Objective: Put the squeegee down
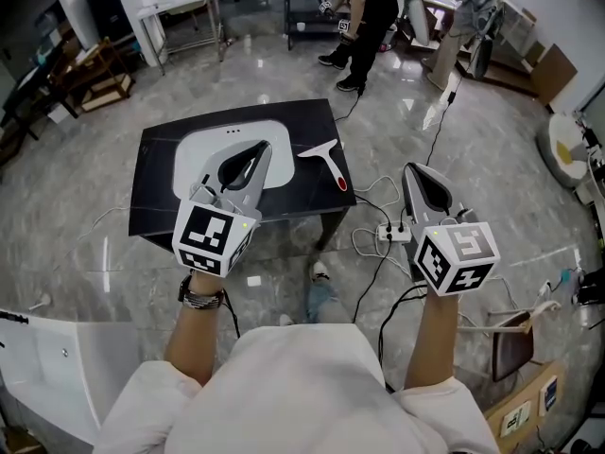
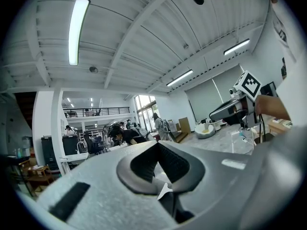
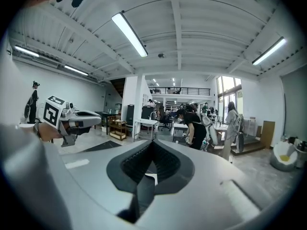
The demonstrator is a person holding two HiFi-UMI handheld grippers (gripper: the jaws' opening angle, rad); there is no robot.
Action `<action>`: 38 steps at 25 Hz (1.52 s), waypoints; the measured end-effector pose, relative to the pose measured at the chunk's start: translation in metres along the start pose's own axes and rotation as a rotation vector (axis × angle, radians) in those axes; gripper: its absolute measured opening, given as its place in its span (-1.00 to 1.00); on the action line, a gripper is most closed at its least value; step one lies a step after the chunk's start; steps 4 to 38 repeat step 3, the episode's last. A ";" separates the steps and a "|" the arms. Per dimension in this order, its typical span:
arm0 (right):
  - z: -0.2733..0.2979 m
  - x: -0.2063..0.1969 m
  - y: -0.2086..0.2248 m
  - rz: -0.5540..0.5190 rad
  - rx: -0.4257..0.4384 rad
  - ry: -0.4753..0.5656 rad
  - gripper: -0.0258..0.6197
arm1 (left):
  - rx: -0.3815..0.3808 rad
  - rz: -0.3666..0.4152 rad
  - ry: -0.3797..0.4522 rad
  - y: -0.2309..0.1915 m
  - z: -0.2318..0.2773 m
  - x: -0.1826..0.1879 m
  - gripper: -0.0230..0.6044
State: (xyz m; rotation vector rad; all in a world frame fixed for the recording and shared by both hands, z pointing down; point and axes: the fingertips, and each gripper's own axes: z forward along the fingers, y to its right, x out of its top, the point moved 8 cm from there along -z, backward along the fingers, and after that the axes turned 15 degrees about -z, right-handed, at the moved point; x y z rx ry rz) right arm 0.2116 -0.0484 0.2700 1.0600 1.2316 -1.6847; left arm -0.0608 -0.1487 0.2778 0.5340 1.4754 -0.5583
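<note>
The squeegee [image 1: 326, 159], a white blade on a red handle, lies flat on the right part of the black table [image 1: 156, 211], beside a white basin-shaped board [image 1: 194, 154]. No gripper touches it. My left gripper [image 1: 262, 147] is held level above the table's front, left of the squeegee, with its jaws together and nothing between them [image 2: 157, 143]. My right gripper [image 1: 413, 168] hangs over the floor, right of the table, also shut and empty [image 3: 152, 142]. Each gripper view looks out across the room and shows the other gripper, not the squeegee.
A power strip [image 1: 392, 233] and cables lie on the floor between the table and my right gripper. A person [image 1: 364, 26] bends over a trolley at the back. A chair [image 1: 510, 343] stands at the lower right, a white panel [image 1: 47, 367] at the lower left.
</note>
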 end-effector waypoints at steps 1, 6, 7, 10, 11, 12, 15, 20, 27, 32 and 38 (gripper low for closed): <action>0.002 0.001 0.000 0.000 0.001 0.000 -0.91 | 0.000 0.000 -0.001 -0.001 0.001 0.000 -0.93; 0.005 0.000 0.001 0.002 0.003 -0.004 -0.91 | 0.001 0.000 -0.001 -0.003 0.003 0.000 -0.93; 0.005 0.000 0.001 0.002 0.003 -0.004 -0.91 | 0.001 0.000 -0.001 -0.003 0.003 0.000 -0.93; 0.005 0.000 0.001 0.002 0.003 -0.004 -0.91 | 0.001 0.000 -0.001 -0.003 0.003 0.000 -0.93; 0.005 0.000 0.001 0.002 0.003 -0.004 -0.91 | 0.001 0.000 -0.001 -0.003 0.003 0.000 -0.93; 0.005 0.000 0.001 0.002 0.003 -0.004 -0.91 | 0.001 0.000 -0.001 -0.003 0.003 0.000 -0.93; 0.005 0.000 0.001 0.002 0.003 -0.004 -0.91 | 0.001 0.000 -0.001 -0.003 0.003 0.000 -0.93; 0.005 0.000 0.001 0.002 0.003 -0.004 -0.91 | 0.001 0.000 -0.001 -0.003 0.003 0.000 -0.93; 0.005 0.000 0.001 0.002 0.003 -0.004 -0.91 | 0.001 0.000 -0.001 -0.003 0.003 0.000 -0.93; 0.005 0.000 0.001 0.002 0.003 -0.004 -0.91 | 0.001 0.000 -0.001 -0.003 0.003 0.000 -0.93; 0.005 0.000 0.001 0.002 0.003 -0.004 -0.91 | 0.001 0.000 -0.001 -0.003 0.003 0.000 -0.93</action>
